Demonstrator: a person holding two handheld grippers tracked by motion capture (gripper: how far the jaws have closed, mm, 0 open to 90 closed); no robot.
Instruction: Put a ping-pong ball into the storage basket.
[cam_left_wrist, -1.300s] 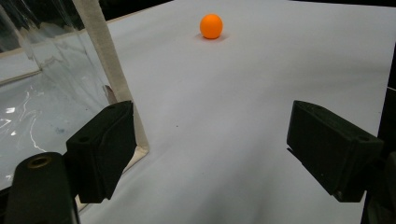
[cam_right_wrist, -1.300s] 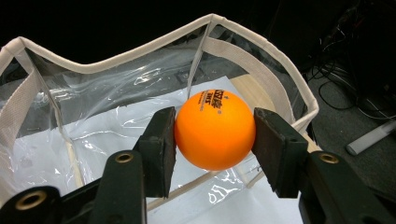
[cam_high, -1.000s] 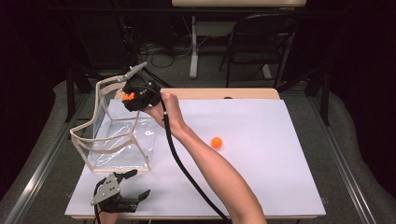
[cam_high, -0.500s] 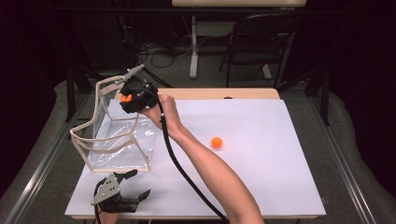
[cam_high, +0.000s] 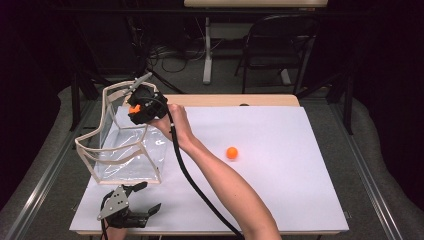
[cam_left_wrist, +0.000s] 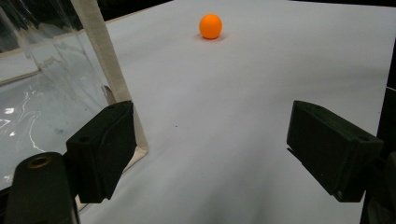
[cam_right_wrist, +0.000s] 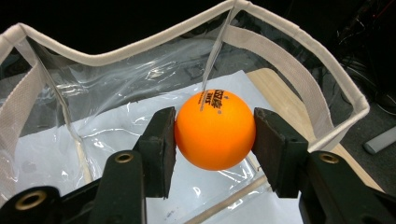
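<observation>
Right hand-held gripper (cam_right_wrist: 215, 135) clenched on orange ping-pong ball (cam_right_wrist: 215, 129), now slightly further over clear white-trimmed plastic bag (cam_high: 125, 145); drop next. Left hand-held gripper (cam_high: 142, 197) released beside bag.

Dark lab: cables (cam_high: 160, 52), folding chair (cam_high: 277, 47)

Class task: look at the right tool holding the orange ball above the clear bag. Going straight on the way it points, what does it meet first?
Probably the clear bag's far plastic wall: the right tool, shut on the orange ball, points into the open bag, though depth is hard to judge.
</observation>
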